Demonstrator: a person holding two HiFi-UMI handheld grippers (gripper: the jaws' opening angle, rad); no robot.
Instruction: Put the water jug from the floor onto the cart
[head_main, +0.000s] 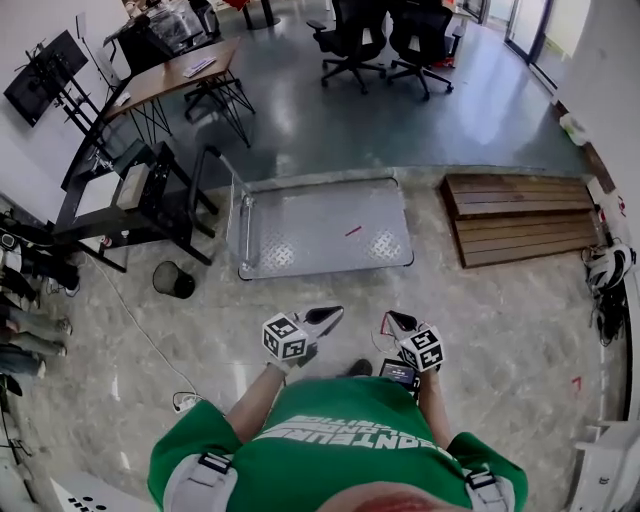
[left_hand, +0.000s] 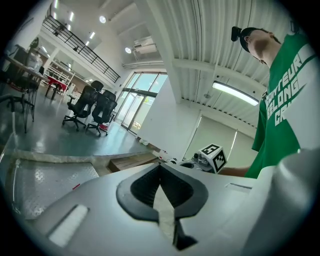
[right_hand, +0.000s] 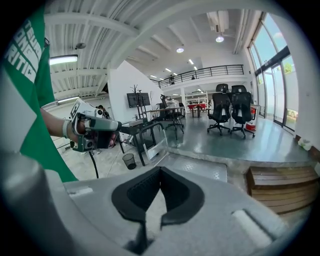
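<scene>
The cart (head_main: 320, 225) is a low metal platform trolley with a handle at its left end, standing on the floor ahead of me. It also shows in the left gripper view (left_hand: 45, 185) and in the right gripper view (right_hand: 197, 169). No water jug appears in any view. I hold my left gripper (head_main: 328, 317) and right gripper (head_main: 393, 320) side by side in front of my body, short of the cart. Both have their jaws shut tip to tip with nothing between them (left_hand: 160, 166) (right_hand: 160, 170).
A small red mark (head_main: 353, 231) lies on the cart deck. A wooden pallet (head_main: 520, 215) sits right of the cart, a black waste bin (head_main: 173, 280) and a black frame (head_main: 130, 205) to its left. Desks (head_main: 170, 75) and office chairs (head_main: 350, 40) stand beyond.
</scene>
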